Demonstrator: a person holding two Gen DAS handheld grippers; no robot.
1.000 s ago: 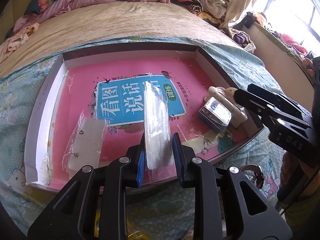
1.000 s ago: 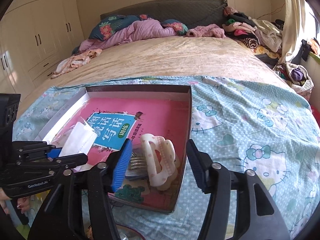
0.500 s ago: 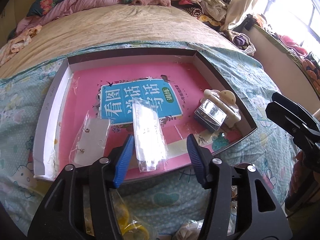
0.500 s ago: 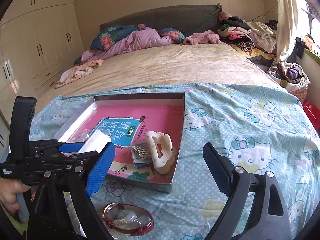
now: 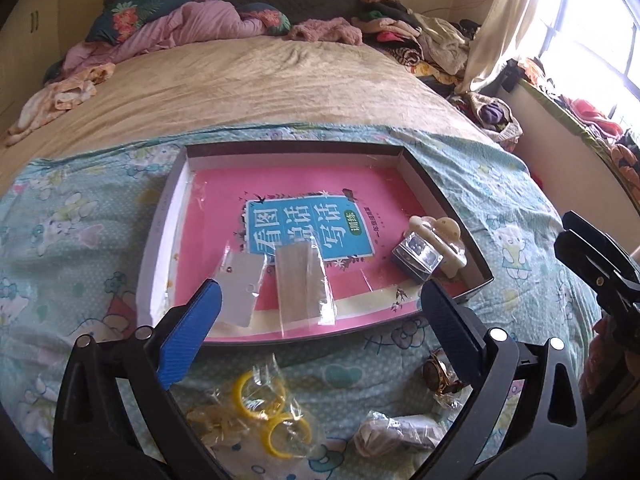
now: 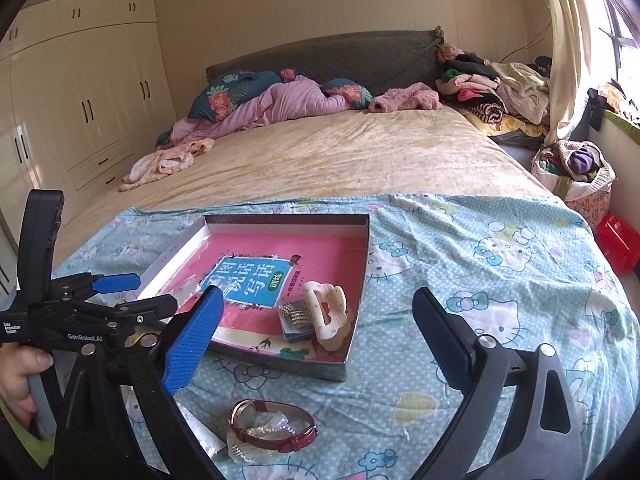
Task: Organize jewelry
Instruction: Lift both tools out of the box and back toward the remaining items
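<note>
Both grippers empty, jaws spread wide. The left gripper (image 5: 320, 320) has just been opening; nothing between its blue pads, the long clear sachet (image 5: 305, 284) now lies flat in the box (image 5: 160, 240) on the pink book cover, just beside a second flat bag with a white card (image 5: 240, 292). The right gripper (image 6: 316, 336) has also just been opening, nothing between the pads; the cream hair claw (image 6: 326, 316) and the small clear case (image 6: 296, 318) it leans on sit in the box's near right corner.

Still loose on the blue cartoon sheet (image 6: 500, 280), in front of the box:
- red-strap watch (image 6: 272, 426) with a crumpled bag inside the loop, right side
- bag with 2 yellow rings (image 5: 260, 412), left side
- another wrapped piece (image 5: 396, 434) (contents unclear through the plastic)

My read: the step in hand is reach for the next loose piece. Tips:
- right takes the watch; pinch across the strap, not the face, or it will swing
- left takes the yellow-ring bag; grab a ring through the film, bare film slips
- lift clear of the box wall before moving over it
- set down in the bare pink area at the back, not on top of the sachets

Risk: the sheet is soft, pressing down may bunch cloth into the pads.
</note>
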